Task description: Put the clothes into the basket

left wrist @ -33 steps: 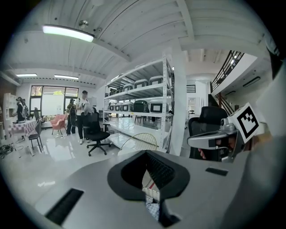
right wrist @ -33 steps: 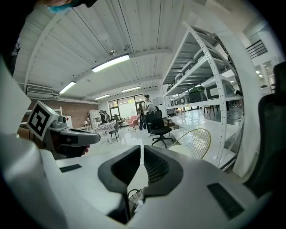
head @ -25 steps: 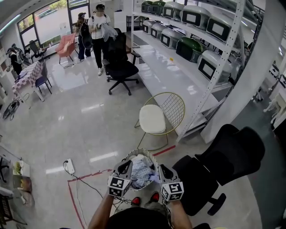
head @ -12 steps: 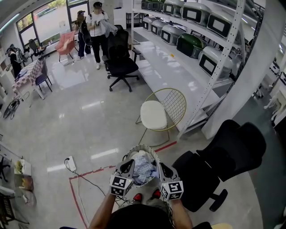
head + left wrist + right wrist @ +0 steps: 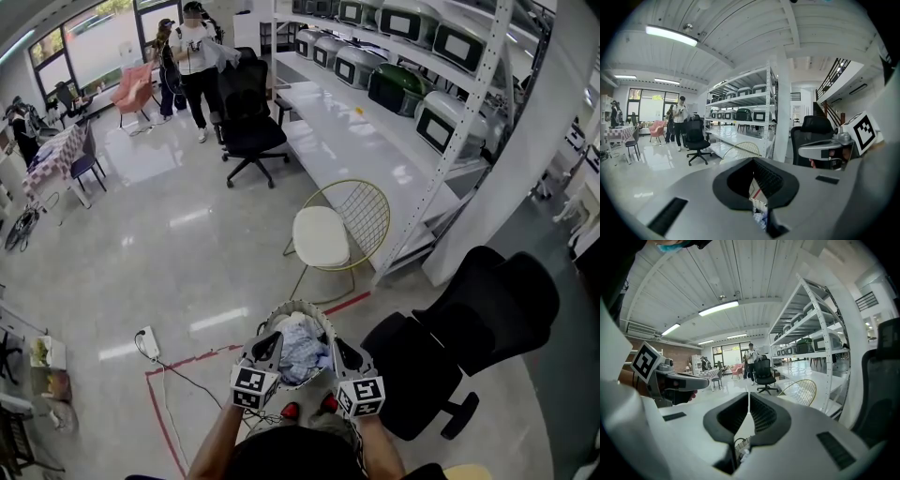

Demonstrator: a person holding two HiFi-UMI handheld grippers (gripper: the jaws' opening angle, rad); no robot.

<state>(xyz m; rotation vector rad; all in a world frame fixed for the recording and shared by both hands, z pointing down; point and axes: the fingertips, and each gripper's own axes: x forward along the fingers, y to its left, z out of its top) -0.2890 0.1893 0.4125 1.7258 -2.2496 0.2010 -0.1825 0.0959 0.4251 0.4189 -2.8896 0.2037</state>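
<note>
Floor [image 5: 187, 267] open left; wire chair [image 5: 323, 239] ahead (office chair [image 5: 455, 342] right).

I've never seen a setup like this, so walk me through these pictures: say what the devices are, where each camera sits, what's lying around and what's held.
There is no robot here. A person holds two hand tools, the left gripper and the right gripper, each with two jaws and a marker cube. The head view comes from a camera on the person's head, looking down. Each gripper view looks along that tool's own jaws. From above, a basket with clothes in it shows between the grippers. A wire chair and a black office chair stand nearby on the shiny floor. Both pairs of jaws are closed, with nothing visibly pinched between them.
</note>
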